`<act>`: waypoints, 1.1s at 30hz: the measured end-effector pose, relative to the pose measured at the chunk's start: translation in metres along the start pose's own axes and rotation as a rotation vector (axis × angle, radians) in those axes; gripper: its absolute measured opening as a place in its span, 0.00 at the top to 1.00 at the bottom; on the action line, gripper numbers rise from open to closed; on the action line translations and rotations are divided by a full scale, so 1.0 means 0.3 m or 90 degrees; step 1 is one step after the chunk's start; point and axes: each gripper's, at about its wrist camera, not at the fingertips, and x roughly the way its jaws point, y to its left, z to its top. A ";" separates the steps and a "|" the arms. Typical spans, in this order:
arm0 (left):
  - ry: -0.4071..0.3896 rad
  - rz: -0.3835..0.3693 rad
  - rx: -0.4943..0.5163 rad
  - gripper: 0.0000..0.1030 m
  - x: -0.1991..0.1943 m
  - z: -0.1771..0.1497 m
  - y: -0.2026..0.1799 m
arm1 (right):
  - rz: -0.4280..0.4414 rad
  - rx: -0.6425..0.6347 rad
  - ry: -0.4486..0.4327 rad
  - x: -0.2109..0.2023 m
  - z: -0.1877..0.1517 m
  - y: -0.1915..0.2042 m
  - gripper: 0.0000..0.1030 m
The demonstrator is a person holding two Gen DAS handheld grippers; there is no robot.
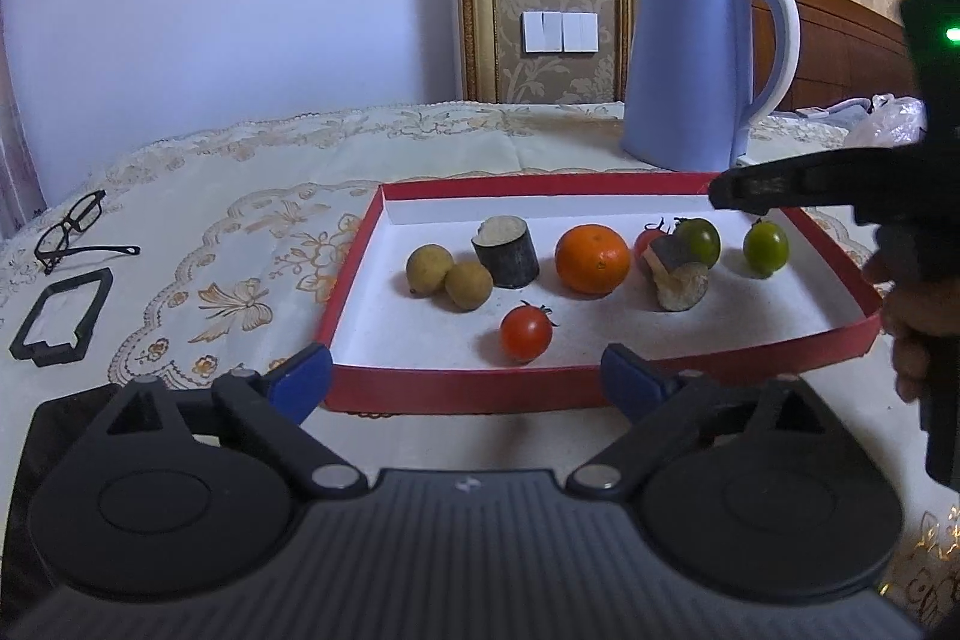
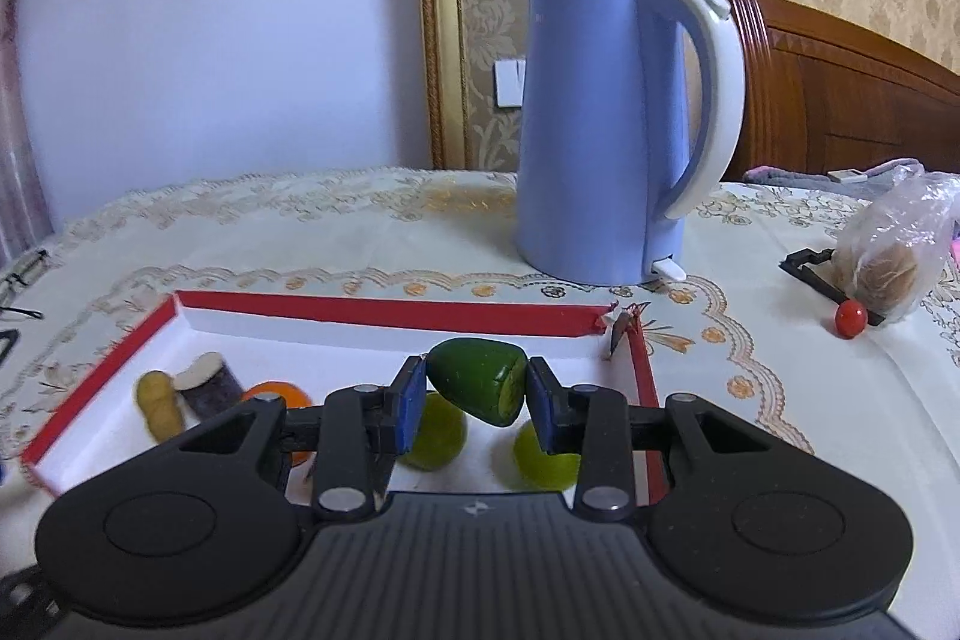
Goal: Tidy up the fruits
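A red-rimmed white tray (image 1: pixel 456 388) holds two brown longans (image 1: pixel 429 268), a dark cut stump piece (image 1: pixel 507 250), an orange (image 1: pixel 592 259), a red cherry tomato (image 1: pixel 526 331), another dark piece (image 1: pixel 681 280) and two green fruits (image 1: pixel 766 247). My left gripper (image 1: pixel 465 379) is open and empty at the tray's near rim. My right gripper (image 2: pixel 477 394) is shut on a dark green cut fruit piece (image 2: pixel 477 385), held above the tray (image 2: pixel 384 313) over two green fruits (image 2: pixel 435 433). In the left wrist view the right gripper's finger (image 1: pixel 780 187) reaches over the tray's far right.
A blue electric kettle (image 2: pixel 606 130) stands just behind the tray. A plastic bag (image 2: pixel 894 250), a black frame and a loose red tomato (image 2: pixel 851 319) lie at the right. Glasses (image 1: pixel 75 232) and a black frame (image 1: pixel 60 316) lie left on the embroidered tablecloth.
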 end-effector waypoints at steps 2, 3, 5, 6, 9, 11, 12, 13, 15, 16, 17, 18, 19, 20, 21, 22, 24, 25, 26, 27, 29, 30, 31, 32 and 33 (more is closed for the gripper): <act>-0.002 -0.001 0.001 0.06 -0.004 -0.002 0.002 | -0.002 -0.008 0.008 0.016 -0.001 0.009 0.65; -0.001 -0.003 0.002 0.06 -0.005 -0.002 0.003 | -0.004 -0.012 0.011 0.020 -0.001 0.014 0.61; -0.002 -0.003 0.000 0.06 -0.008 -0.002 0.005 | -0.007 -0.015 0.009 0.015 -0.004 0.020 0.51; -0.003 -0.003 -0.001 0.06 -0.008 -0.003 0.006 | -0.007 -0.013 0.004 0.010 -0.005 0.023 0.50; -0.003 -0.002 -0.003 0.05 -0.008 -0.004 0.008 | 0.002 -0.014 -0.007 -0.029 -0.008 0.030 0.50; -0.004 -0.005 -0.007 0.04 -0.010 -0.005 0.011 | 0.006 -0.019 -0.021 -0.064 -0.012 0.035 0.50; -0.004 -0.006 -0.008 0.03 -0.012 -0.005 0.010 | 0.008 -0.020 -0.032 -0.092 -0.018 0.037 0.49; -0.004 -0.005 -0.010 0.03 -0.012 -0.005 0.010 | 0.010 -0.019 -0.040 -0.111 -0.021 0.039 0.44; -0.005 -0.009 -0.012 0.02 -0.016 -0.006 0.011 | 0.018 -0.017 -0.061 -0.162 -0.036 0.041 0.39; -0.006 -0.010 -0.013 0.01 -0.019 -0.006 0.011 | 0.021 -0.019 -0.069 -0.181 -0.041 0.043 0.38; -0.007 -0.009 -0.014 0.00 -0.021 -0.005 0.011 | 0.024 -0.023 -0.074 -0.201 -0.048 0.045 0.38; -0.010 -0.009 -0.015 0.00 -0.024 -0.005 0.012 | 0.025 -0.024 -0.080 -0.222 -0.057 0.046 0.38; -0.011 -0.010 -0.015 0.00 -0.026 -0.005 0.012 | 0.028 -0.022 -0.086 -0.242 -0.066 0.045 0.37; -0.011 -0.011 -0.015 0.00 -0.026 -0.005 0.012 | 0.034 -0.021 -0.090 -0.261 -0.077 0.043 0.36; -0.011 -0.012 -0.016 0.00 -0.026 -0.005 0.012 | 0.040 -0.019 -0.094 -0.279 -0.090 0.042 0.34; -0.010 -0.012 -0.017 0.00 -0.027 -0.005 0.012 | 0.043 -0.018 -0.098 -0.296 -0.105 0.041 0.33; -0.009 -0.014 -0.017 0.00 -0.027 -0.007 0.011 | 0.049 -0.020 -0.100 -0.326 -0.137 0.043 0.33; -0.009 -0.015 -0.016 0.00 -0.028 -0.008 0.010 | 0.052 -0.019 -0.098 -0.337 -0.152 0.044 0.32; -0.008 -0.015 -0.015 0.00 -0.029 -0.010 0.008 | 0.056 -0.018 -0.095 -0.348 -0.168 0.044 0.32; -0.008 -0.015 -0.014 0.00 -0.030 -0.012 0.006 | 0.061 -0.018 -0.093 -0.359 -0.185 0.045 0.30; -0.006 -0.017 -0.011 0.00 -0.031 -0.016 0.003 | 0.065 -0.017 -0.087 -0.374 -0.212 0.044 0.29; -0.005 -0.016 -0.011 0.00 -0.032 -0.018 0.001 | 0.069 -0.018 -0.081 -0.380 -0.227 0.044 0.28; -0.005 -0.015 -0.012 0.00 -0.033 -0.020 0.001 | 0.073 -0.018 -0.076 -0.385 -0.241 0.043 0.27; -0.004 -0.015 -0.013 0.00 -0.035 -0.023 -0.001 | 0.078 -0.019 -0.069 -0.391 -0.255 0.046 0.26; -0.002 -0.017 -0.014 0.00 -0.035 -0.026 0.000 | 0.085 -0.021 -0.059 -0.393 -0.268 0.046 0.24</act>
